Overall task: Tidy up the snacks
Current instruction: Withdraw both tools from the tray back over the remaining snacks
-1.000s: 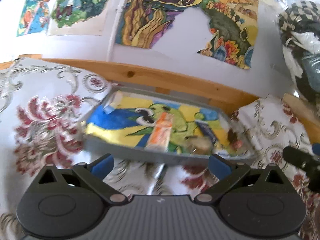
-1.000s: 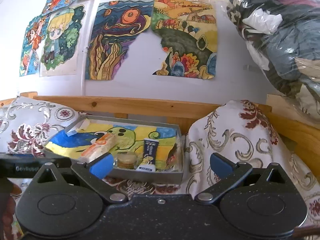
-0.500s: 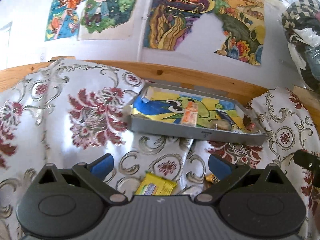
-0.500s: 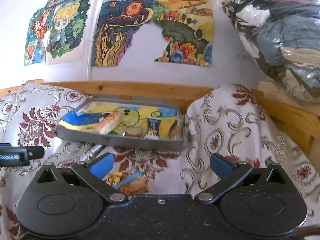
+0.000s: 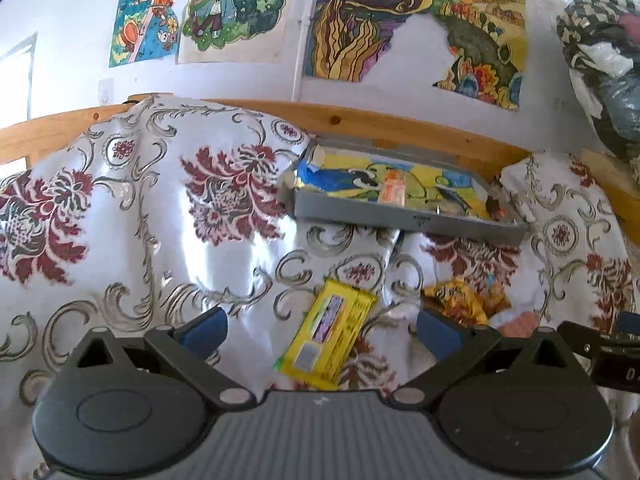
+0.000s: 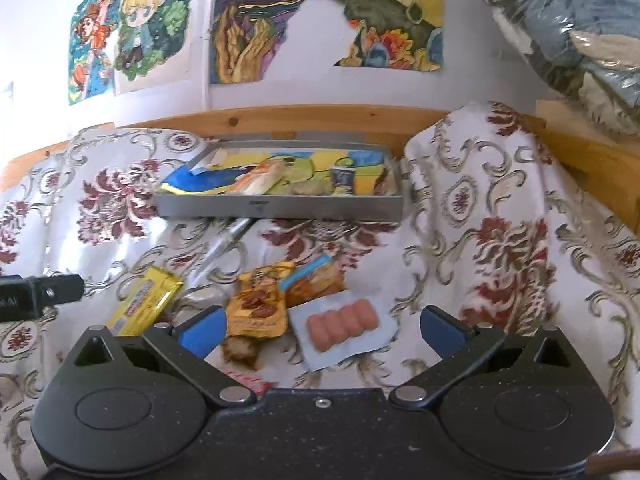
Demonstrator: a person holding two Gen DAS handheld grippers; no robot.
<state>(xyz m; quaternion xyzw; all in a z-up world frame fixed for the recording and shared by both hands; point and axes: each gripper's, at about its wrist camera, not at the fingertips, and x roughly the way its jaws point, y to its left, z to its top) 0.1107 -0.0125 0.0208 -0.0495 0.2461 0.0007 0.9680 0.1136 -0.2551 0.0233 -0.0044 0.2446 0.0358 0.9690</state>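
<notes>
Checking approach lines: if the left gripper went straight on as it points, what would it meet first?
Probably the yellow packet, lying on the cloth between the open left gripper's fingers; depth is unclear.

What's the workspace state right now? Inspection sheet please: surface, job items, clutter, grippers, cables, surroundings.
Surface: floral cloth, rumpled and glossy.
Job's things: grey tray holding a few snacks; loose in front lie yellow packet, sausage pack, orange pouches.
Clutter: clear wrapper strip under the tray's edge.
Grippers: left hand-held gripper open over the yellow packet; right hand-held gripper open over the sausage pack.
Cables: nothing seen.
Surroundings: wooden rail, drawings on wall, bagged bedding.
</notes>
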